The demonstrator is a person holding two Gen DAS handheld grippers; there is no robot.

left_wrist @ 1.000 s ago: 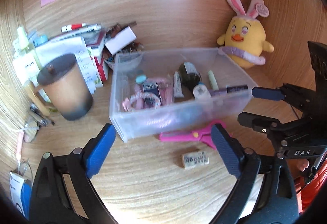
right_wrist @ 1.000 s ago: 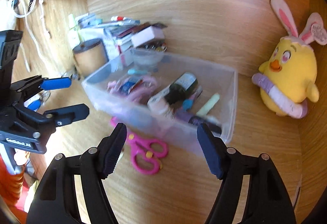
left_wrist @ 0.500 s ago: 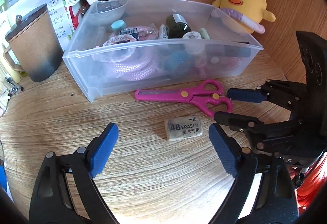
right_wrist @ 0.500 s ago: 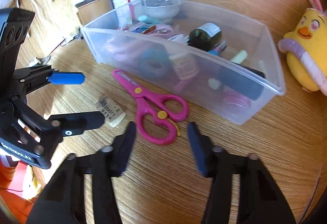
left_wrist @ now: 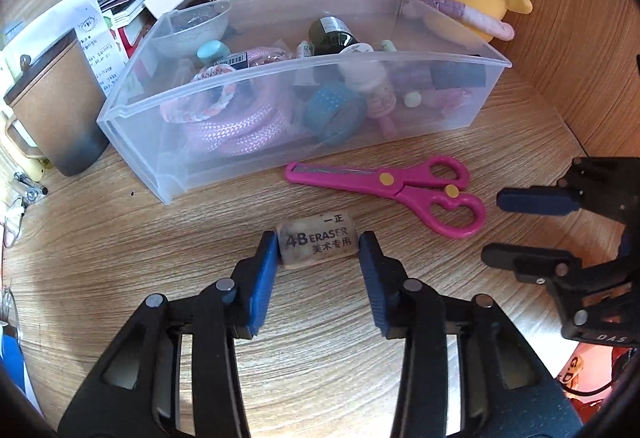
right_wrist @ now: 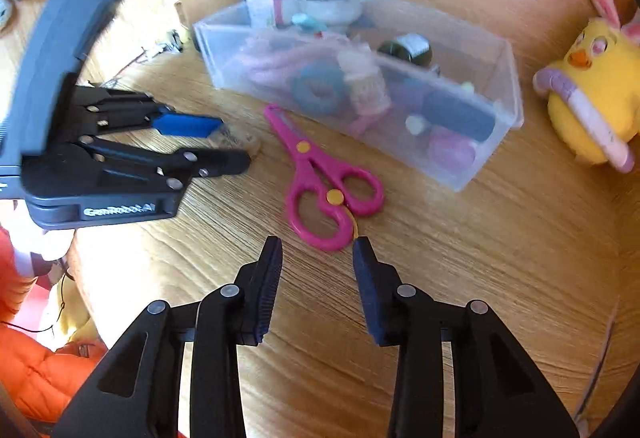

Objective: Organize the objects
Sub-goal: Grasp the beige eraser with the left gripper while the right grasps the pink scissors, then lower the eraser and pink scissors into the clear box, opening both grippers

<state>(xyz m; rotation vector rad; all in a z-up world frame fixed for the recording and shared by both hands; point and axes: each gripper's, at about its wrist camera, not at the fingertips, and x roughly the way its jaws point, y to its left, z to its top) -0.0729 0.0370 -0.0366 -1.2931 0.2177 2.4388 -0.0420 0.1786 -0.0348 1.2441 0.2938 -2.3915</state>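
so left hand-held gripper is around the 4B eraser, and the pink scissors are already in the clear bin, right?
Not quite. The left wrist view shows the left hand-held gripper around the 4B eraser, but the pink scissors lie on the desk in front of the clear bin, not in it.

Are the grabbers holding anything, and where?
The left gripper pinches the eraser by its two short ends, on the desk. The right gripper holds nothing.

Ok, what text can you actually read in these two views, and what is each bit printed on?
"4B ERASER", "一正", "美术专用": eraser, between the left gripper fingers.
"GenRobot.AI": left gripper body, in the right wrist view.
"DAS": right gripper body, upside down in the left view.
Paper slips and bottle label: too small.
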